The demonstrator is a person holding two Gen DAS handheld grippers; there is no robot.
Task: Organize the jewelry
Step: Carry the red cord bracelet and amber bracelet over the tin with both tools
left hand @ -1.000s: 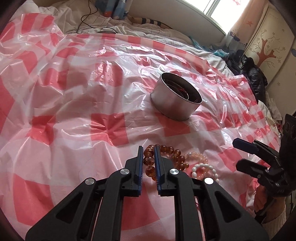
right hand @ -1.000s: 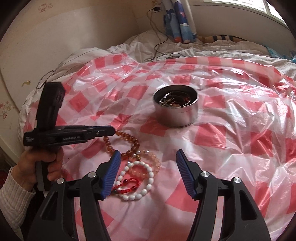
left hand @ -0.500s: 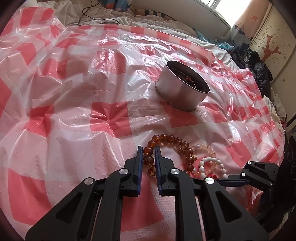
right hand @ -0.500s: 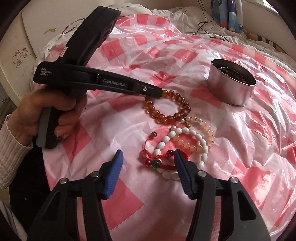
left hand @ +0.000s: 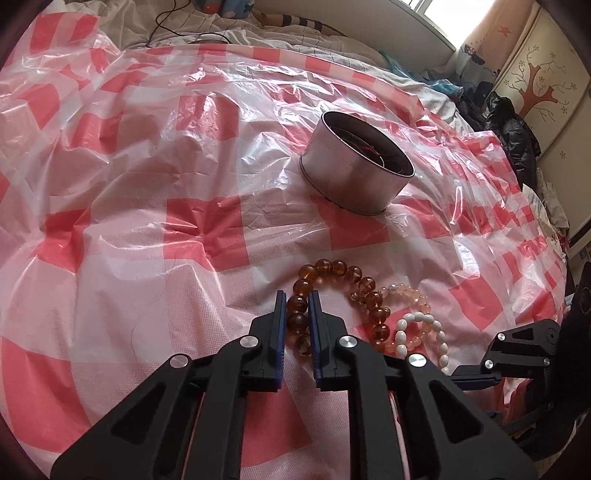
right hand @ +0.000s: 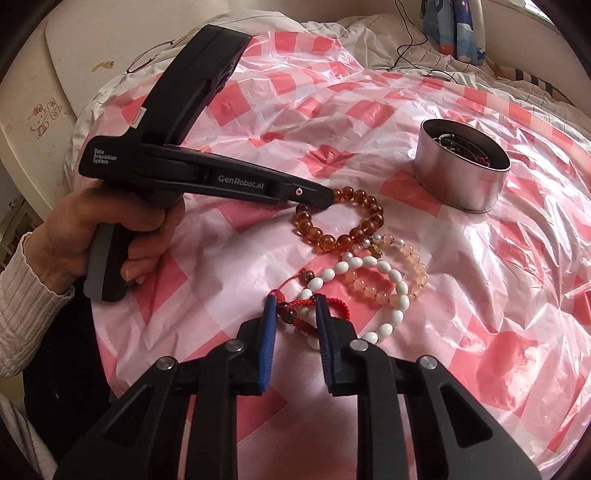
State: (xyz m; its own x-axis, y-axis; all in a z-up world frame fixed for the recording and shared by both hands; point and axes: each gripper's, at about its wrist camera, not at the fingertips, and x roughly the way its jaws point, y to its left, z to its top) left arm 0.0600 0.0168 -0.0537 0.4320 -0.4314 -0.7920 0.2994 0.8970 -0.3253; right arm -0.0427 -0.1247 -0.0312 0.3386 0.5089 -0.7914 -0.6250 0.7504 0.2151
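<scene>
Right claw (right hand: 293, 314): nearest to us in the right wrist view; its 2 blue pads have just been closing around the red cord bracelet (right hand: 314, 308), which sits between them. We cannot tell whether the pads already press on the cord.
Red cord bracelet: on the plastic sheet, partly under the white bead bracelet (right hand: 369, 291); a green bead on it shows between the pads.
Left claw (left hand: 297, 306): closed on the amber bead bracelet (left hand: 347, 295), with 1 stretch of beads pinched between its 2 pads. In the right wrist view its tip (right hand: 325, 197) meets the bracelet's far-left side.
Left hand (right hand: 92, 236): we see it wrapped around the black handle, in a white ribbed sleeve (right hand: 22, 302).
Amber bead bracelet: lying on the sheet, just beyond the other bracelets and touching the peach bead bracelet (right hand: 406, 269).
White and peach bracelets: overlapping each other, between the red cord and the amber beads.
Metal tin (right hand: 461, 173): round, open-topped, standing upright farther out, well apart from the 4 bracelets; dark items lie inside, too small for us to name.
Plastic sheet (left hand: 166, 240): red-and-white checked, crinkled, spread over the bed.
Bedding (left hand: 295, 29): white, beyond the sheet, with a black cable (left hand: 177, 26) across it.
</scene>
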